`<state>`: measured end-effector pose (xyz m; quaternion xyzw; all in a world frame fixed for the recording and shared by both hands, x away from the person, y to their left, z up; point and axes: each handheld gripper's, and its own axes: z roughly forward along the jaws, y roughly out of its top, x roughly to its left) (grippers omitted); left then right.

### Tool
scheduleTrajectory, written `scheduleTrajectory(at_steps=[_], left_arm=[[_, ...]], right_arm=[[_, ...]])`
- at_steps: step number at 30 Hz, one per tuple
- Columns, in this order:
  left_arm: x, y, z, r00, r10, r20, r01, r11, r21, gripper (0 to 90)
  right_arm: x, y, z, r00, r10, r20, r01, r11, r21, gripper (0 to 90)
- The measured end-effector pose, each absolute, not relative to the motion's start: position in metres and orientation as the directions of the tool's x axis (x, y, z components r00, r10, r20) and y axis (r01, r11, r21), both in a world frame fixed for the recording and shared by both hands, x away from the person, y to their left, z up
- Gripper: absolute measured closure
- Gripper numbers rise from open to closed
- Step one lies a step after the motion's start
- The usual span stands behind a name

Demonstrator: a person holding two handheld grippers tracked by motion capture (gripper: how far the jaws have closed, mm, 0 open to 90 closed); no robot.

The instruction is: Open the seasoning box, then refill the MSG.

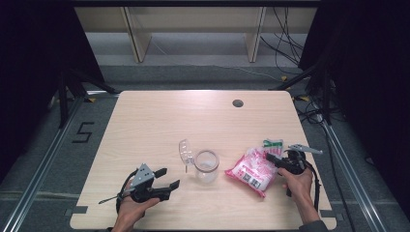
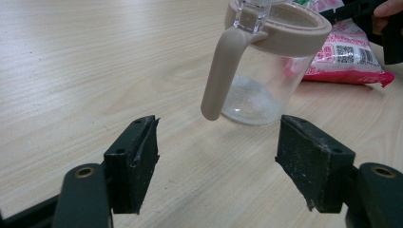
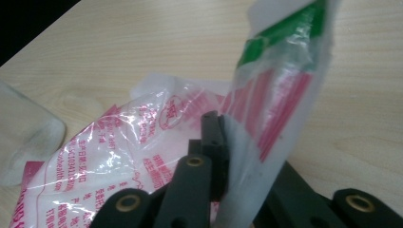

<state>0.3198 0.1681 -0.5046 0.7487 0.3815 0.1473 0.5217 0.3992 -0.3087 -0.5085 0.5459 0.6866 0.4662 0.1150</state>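
A clear jar [image 1: 207,166] with a beige rim stands mid-table, its clear lid [image 1: 185,151] flipped open to the left. Right of it lies a pink and white plastic bag [image 1: 252,170]. My right gripper [image 1: 270,157] is shut on the bag's upper end; in the right gripper view the jaws [image 3: 223,137] pinch the green and red flap [image 3: 280,104], which stands upright. My left gripper [image 1: 169,178] rests open near the front edge, pointing at the jar. In the left gripper view the jar [image 2: 266,90] and its beige handle [image 2: 221,71] stand beyond the open jaws [image 2: 216,161], apart from them.
The wooden table [image 1: 193,116] has a dark cable hole [image 1: 237,103] near its far edge. Black frames and loose cables stand on the floor on both sides. A wooden shelf stands behind the table.
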Motion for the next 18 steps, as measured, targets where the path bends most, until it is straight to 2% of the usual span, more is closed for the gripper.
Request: scheduleTrajectory(at_steps=[1,2,6,7,10,13,18], left_arm=[[0.32,0.168,-0.504,0.665,0.725,-0.178,0.418,-0.164,0.894,29.7],[0.32,0.168,-0.504,0.666,0.725,-0.178,0.417,-0.163,0.894,29.7],[0.319,0.168,-0.504,0.665,0.727,-0.173,0.417,-0.169,0.893,29.8],[0.32,0.168,-0.504,0.673,0.718,-0.176,0.411,-0.165,0.897,29.8],[0.319,0.168,-0.503,0.666,0.725,-0.175,0.412,-0.162,0.897,29.9],[0.319,0.168,-0.503,0.671,0.721,-0.173,0.41,-0.166,0.897,29.8],[0.318,0.167,-0.504,0.672,0.721,-0.171,0.412,-0.171,0.895,29.9]], right_arm=[[0.4,-0.31,-0.508,-0.412,0.855,0.316,0.622,0.011,0.783,90.0],[0.397,-0.306,-0.505,-0.386,0.858,0.339,0.633,-0.02,0.774,90.0],[0.393,-0.306,-0.497,-0.417,0.847,0.33,0.616,-0.004,0.788,90.0],[0.395,-0.307,-0.498,-0.444,0.845,0.297,0.572,0.011,0.82,90.0],[0.389,-0.304,-0.489,-0.449,0.831,0.329,0.563,-0.023,0.826,90.0],[0.384,-0.303,-0.481,-0.485,0.824,0.291,0.515,0.0,0.857,90.0],[0.375,-0.293,-0.467,-0.514,0.804,0.3,0.478,-0.022,0.878,90.0]])
